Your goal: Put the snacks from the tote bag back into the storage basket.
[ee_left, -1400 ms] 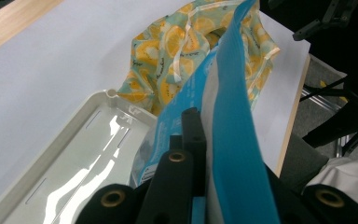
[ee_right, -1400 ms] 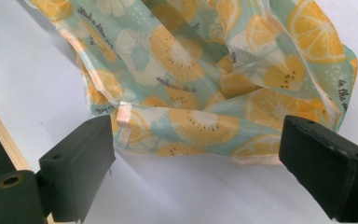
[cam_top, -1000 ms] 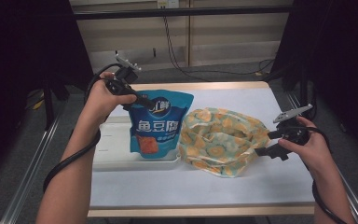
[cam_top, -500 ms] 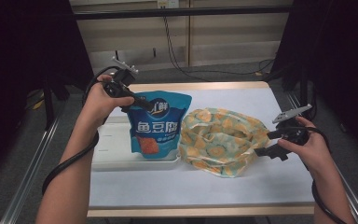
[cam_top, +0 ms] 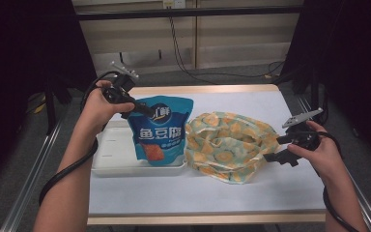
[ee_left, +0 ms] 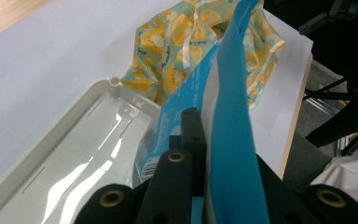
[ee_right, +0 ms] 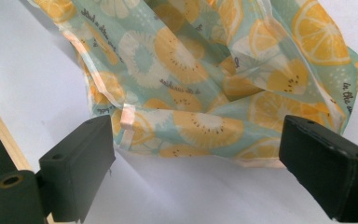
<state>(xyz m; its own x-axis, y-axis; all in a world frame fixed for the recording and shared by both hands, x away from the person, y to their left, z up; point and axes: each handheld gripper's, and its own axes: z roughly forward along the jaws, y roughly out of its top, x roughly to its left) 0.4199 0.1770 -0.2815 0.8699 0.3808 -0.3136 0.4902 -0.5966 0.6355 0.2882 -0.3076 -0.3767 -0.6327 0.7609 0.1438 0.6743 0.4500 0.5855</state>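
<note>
Left gripper (cam_top: 142, 110) here, my jaws clamped tight on the top edge of the blue snack pouch (cam_top: 160, 131), and it hangs upright from my grip over the right end of the white tray (cam_top: 111, 153). Along my jaws the pouch (ee_left: 230, 121) rises edge-on, the tray (ee_left: 70, 154) down at my left. Just beside the pouch lies the lemon-print bag (cam_top: 227, 145), crumpled on the white table (cam_top: 193, 193), mouth gaping. My right gripper (cam_top: 276, 155) sits at that bag's right edge, jaws spread wide, gripping nothing, the bag's rim (ee_right: 191, 121) just ahead of them
</note>
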